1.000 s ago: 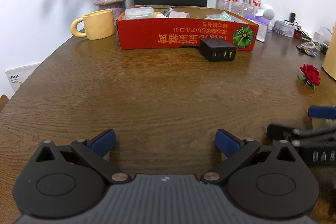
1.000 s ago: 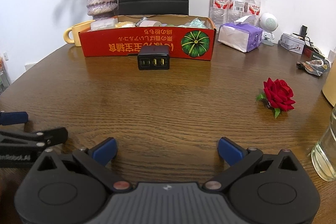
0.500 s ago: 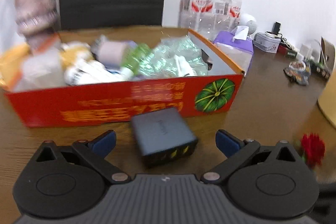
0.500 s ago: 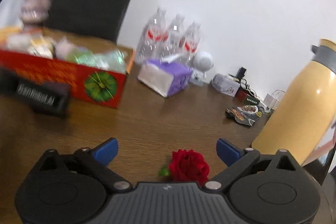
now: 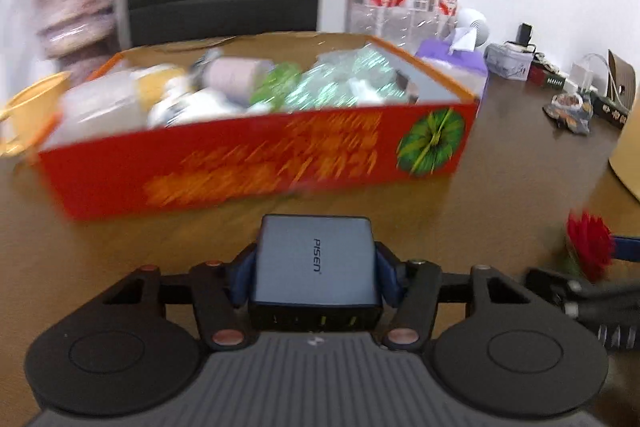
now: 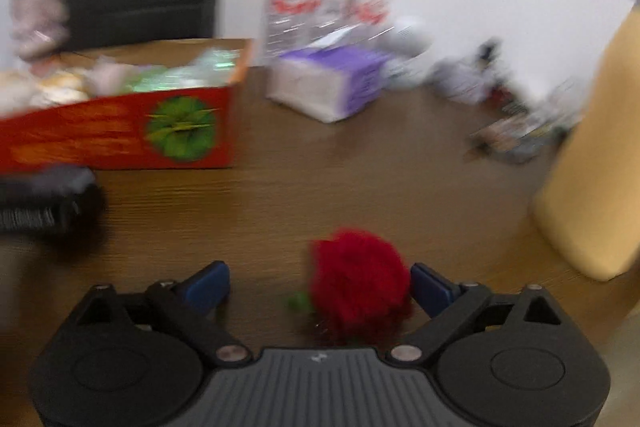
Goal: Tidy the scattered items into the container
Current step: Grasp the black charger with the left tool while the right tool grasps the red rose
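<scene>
Fingers (image 5: 242, 277) of left gripper (image 5: 314, 277) clamped on the grey PISEN charger (image 5: 314, 261), just short of the red box (image 5: 256, 163). Right gripper (image 6: 320, 287) spread around the rose (image 6: 360, 287), not pinching. Could clip the box wall if carried low. Smooth slab, probably slippery; soft rose, easily crushed.

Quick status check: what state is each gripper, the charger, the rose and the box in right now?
Left gripper: shut on the charger.
Dark grey PISEN charger block: gripped, outside the box.
Right gripper: open, straddling the rose.
Red fabric rose: not yet gripped.
Red cardboard box: open-topped, holding items.
</scene>
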{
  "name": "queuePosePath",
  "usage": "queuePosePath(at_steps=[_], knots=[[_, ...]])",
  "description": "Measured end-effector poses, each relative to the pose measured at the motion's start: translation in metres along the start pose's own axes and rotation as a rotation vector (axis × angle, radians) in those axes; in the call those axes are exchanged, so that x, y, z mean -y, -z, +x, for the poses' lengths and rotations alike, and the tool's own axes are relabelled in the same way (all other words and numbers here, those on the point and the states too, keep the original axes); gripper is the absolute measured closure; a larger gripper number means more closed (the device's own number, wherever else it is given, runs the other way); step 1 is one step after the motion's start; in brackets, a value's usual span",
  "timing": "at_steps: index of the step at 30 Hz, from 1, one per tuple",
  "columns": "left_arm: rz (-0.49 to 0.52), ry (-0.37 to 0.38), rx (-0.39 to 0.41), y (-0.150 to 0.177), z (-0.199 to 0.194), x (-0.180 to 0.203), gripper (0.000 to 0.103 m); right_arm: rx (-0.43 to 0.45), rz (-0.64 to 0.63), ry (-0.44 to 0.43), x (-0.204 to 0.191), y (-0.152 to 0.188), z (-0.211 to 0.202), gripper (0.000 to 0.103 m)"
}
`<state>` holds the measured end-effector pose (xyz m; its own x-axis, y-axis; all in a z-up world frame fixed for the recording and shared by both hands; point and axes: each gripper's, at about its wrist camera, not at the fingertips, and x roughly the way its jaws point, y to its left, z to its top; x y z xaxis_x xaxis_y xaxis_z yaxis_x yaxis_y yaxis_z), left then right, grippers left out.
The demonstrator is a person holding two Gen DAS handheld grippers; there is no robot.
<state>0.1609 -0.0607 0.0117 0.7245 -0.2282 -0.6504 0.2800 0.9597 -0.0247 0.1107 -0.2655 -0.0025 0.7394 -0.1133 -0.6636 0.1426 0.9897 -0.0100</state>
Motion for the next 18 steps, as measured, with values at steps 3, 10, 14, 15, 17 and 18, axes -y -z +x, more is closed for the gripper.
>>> queuePosePath(at_steps=[3,10,14,15,17,18], knots=[[-0.063,-0.03,-0.011,0.032,-0.042,-0.023,0.043,0.002,-0.045,-0.147,-0.019,0.01,-0.013,0.008],[-0.174,-0.163,0.055,0.083,-0.099,-0.055,0.041,0.036,-0.066,-0.287,-0.033,0.017,-0.021,0.009],[-0.141,-0.168,0.052,0.082,-0.101,-0.052,0.021,0.037,-0.046,-0.323,-0.034,0.016,-0.021,0.007],[-0.125,-0.171,0.048,0.082,-0.102,-0.05,0.013,0.037,-0.041,-0.331,-0.034,0.016,-0.022,0.008],[-0.088,-0.178,0.025,0.083,-0.1,-0.045,0.012,0.038,-0.032,-0.349,-0.035,0.015,-0.022,0.008],[-0.089,-0.181,0.024,0.083,-0.1,-0.045,0.012,0.038,-0.027,-0.358,-0.035,0.015,-0.022,0.008]])
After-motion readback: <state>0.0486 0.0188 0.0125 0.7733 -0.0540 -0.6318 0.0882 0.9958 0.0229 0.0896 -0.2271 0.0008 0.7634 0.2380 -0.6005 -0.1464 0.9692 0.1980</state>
